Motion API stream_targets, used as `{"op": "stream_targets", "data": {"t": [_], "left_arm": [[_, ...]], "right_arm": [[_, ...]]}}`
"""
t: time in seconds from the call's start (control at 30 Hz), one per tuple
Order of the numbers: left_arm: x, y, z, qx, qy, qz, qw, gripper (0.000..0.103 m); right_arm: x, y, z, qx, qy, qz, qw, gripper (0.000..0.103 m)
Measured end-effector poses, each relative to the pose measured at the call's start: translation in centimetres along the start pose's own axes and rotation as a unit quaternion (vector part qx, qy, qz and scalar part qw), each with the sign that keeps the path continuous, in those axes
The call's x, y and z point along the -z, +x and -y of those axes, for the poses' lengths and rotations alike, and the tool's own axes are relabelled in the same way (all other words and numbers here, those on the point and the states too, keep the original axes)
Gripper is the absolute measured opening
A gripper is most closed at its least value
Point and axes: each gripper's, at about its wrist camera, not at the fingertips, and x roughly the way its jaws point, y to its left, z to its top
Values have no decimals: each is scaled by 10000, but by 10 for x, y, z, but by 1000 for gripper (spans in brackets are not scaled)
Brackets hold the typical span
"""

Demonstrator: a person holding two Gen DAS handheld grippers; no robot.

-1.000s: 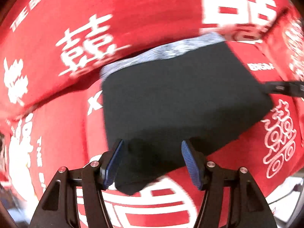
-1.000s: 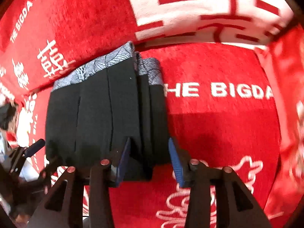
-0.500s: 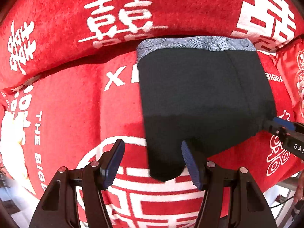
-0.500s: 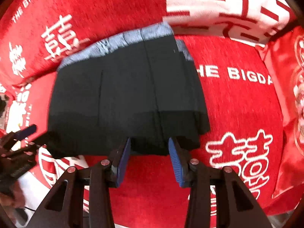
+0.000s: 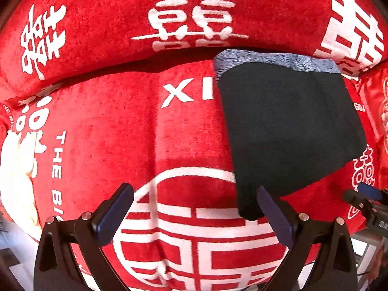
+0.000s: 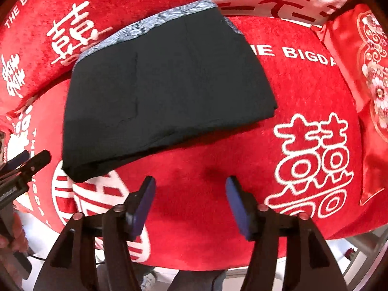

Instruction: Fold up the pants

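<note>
Both claws have let go of the pants and drawn back from them since the earlier frames

Left claw point(image 5: 195, 207): jaws have just been opening and now stand wide apart, holding nothing; the near corner of the pants point(image 5: 288, 131) reaches in just beside the right-hand pad, and whether cloth and pad touch cannot be told. Right claw point(image 6: 190, 203): jaws have just been opening, now partly spread, with only bare red cover between the pads and the near edge of the pants point(image 6: 167, 82) lying clear beyond them. Pants: dark, folded into a flat block, grey patterned waistband point(image 6: 148, 26) on the far side, resting on the red cover point(image 6: 278, 92) printed with white characters. Red embroidered cushion point(image 6: 363, 77) lies at the right edge of the right view, apart from the pants
</note>
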Motion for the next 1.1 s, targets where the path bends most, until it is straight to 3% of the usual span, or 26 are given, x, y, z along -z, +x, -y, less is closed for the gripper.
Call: {"op": "stream_targets", "data": {"t": [0.13,0.4,0.63,1.1], "left_arm": [[-1,3,-3,8,10,-66,10000,102],[-8,8,7,-11,0,-100,9999,102],[-22,10,21,-68,-117,-117,9998,102],[-47,22,27,-185,-429,-142,9988,102]], "right_arm": [[5,-4,-8,-64,-26,42,10000,78],[-2,-12,-4,-136,-68,94,9998,78],[-35,-29,21,-147,-230,365,9990,79],[-97,-23,68,-307,-391,274,9984,86]]}}
